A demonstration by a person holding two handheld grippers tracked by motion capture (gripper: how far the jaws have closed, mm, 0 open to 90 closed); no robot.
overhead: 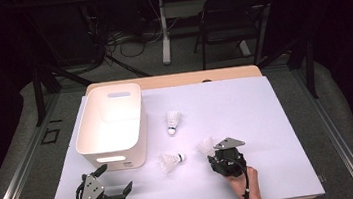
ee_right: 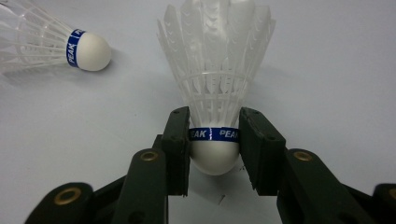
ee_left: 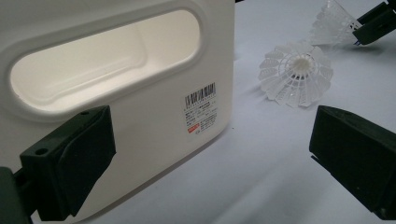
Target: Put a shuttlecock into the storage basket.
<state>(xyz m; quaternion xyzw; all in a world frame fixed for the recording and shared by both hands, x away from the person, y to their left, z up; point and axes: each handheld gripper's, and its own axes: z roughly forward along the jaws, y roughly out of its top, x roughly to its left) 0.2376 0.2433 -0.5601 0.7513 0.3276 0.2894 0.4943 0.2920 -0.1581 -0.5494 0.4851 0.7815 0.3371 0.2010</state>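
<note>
White tabletop [overhead: 247,116], dark room beyond

Bin [overhead: 112,124] left of three shuttlecocks [overhead: 173,120]

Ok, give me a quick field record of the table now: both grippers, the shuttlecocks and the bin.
right gripper: jaws shut on the cork of one shuttlecock, skirt pointing away from the gripper
left gripper: jaws open, nothing between them, beside the near corner of the white bin
loose shuttlecocks: two on the sheet, one lying near the bin's front corner, one farther back
bin contents: no shuttlecock visible inside
surface: white sheet on a wooden table
</note>
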